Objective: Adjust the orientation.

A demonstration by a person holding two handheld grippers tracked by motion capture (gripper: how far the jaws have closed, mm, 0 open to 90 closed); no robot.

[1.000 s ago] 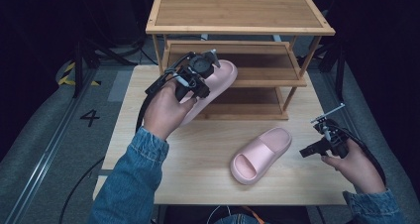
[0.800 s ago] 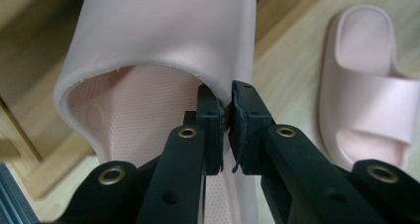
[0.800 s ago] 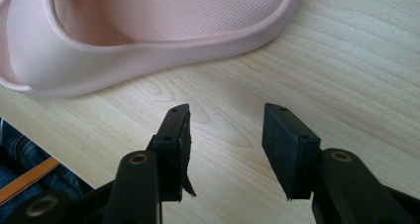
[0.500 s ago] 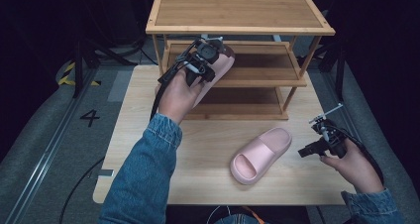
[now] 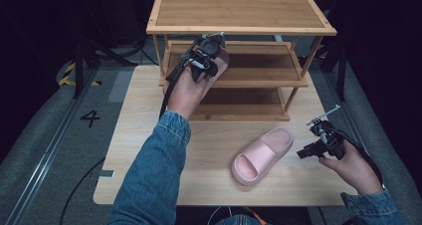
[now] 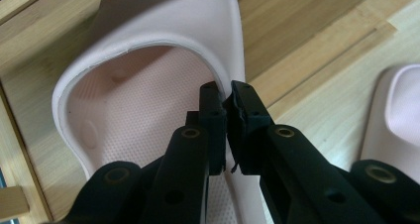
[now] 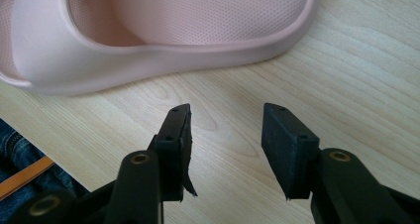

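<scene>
My left gripper [image 5: 211, 50] is shut on the side rim of a pink slipper [image 5: 222, 61] and holds it at the left end of the rack's middle shelf [image 5: 263, 70]. In the left gripper view the jaws [image 6: 225, 92] pinch the slipper's wall [image 6: 148, 80] over the bamboo boards. A second pink slipper [image 5: 263, 154] lies on the table, toe toward the person. My right gripper [image 5: 304, 154] stands open just right of it, low over the tabletop; its jaws [image 7: 225, 130] are empty, with that slipper [image 7: 163, 30] a short way ahead.
A three-tier bamboo shoe rack [image 5: 239, 11] stands at the far side of the light wooden table [image 5: 144, 140]. The left forearm in a denim sleeve [image 5: 154, 170] crosses the table's left half. Dark floor with cables surrounds the table.
The left hand has carried its slipper away from the person and rightward, from in front of the rack in over the middle shelf. The right hand and the table slipper have stayed put.
</scene>
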